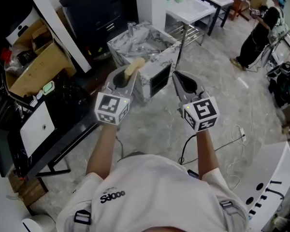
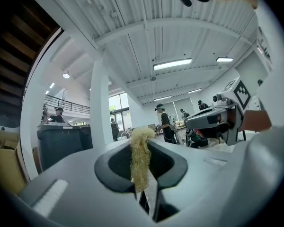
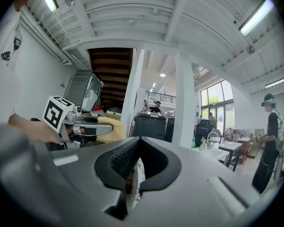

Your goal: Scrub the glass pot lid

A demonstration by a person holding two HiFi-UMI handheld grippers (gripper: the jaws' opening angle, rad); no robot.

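No glass pot lid shows in any view. In the head view my left gripper [image 1: 129, 73] is held up at chest height, shut on a yellow scrub sponge [image 1: 134, 65] that sticks out past its tips. The left gripper view shows that sponge [image 2: 141, 160] pinched upright in the left gripper [image 2: 142, 148]. My right gripper [image 1: 176, 77] is level with it, a hand's width to the right, jaws together with nothing between them. The right gripper view shows the right gripper [image 3: 134, 151] pressed shut, with the left gripper [image 3: 85, 125] and its sponge [image 3: 110, 126] off to the left.
A marble-patterned sink unit [image 1: 160, 46] with a faucet [image 1: 131, 29] stands just beyond both grippers. To the left are a cardboard box [image 1: 34, 74] and a black bench [image 1: 67, 144] bearing a white board [image 1: 36, 127]. A white table [image 1: 191, 9], a person [image 1: 261, 33] and a floor cable [image 1: 232, 140] lie further right.
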